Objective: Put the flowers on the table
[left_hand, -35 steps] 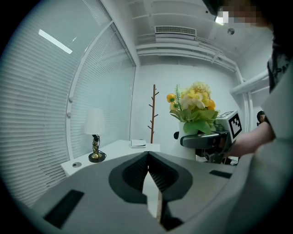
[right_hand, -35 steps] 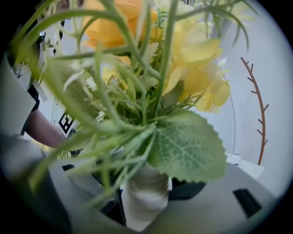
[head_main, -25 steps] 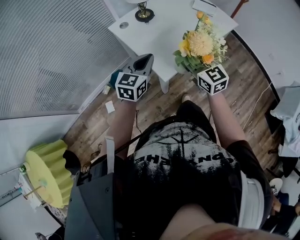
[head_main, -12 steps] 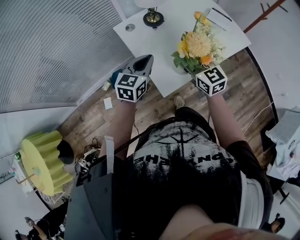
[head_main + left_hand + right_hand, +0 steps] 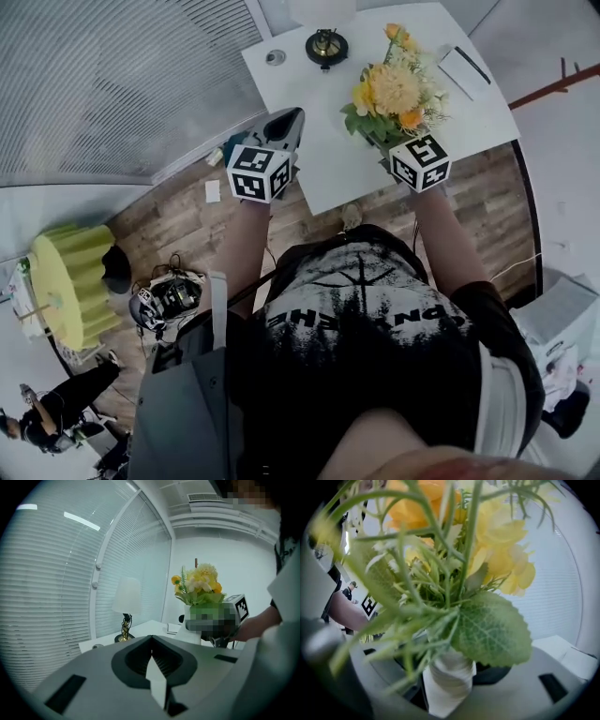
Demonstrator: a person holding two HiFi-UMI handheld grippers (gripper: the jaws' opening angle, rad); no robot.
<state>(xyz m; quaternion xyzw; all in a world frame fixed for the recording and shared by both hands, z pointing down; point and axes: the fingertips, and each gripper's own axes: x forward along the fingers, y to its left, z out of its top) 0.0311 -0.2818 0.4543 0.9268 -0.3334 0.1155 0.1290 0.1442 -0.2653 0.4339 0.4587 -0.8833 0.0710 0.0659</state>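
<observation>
A bunch of yellow and orange flowers (image 5: 394, 89) in a white ribbed vase (image 5: 449, 677) is held over the near part of the white table (image 5: 319, 159). My right gripper (image 5: 389, 141) is shut on the vase's neck; leaves and blooms (image 5: 487, 550) fill the right gripper view. My left gripper (image 5: 286, 122) hovers at the table's near left edge, jaws together with nothing between them. The left gripper view shows the flowers (image 5: 199, 581) to its right, above the table.
A small lamp with a brass base (image 5: 325, 44) and a white shade (image 5: 126, 595) stands at the table's far side, with a round disc (image 5: 275, 57) and a notebook (image 5: 464, 67) nearby. Window blinds (image 5: 112, 84) run along the left. A yellow-green lampshade (image 5: 66, 291) sits on the wooden floor.
I have moved closer to the table: the flowers, still in the right gripper, now hang over its top instead of off its edge. The left gripper has kept alongside.
</observation>
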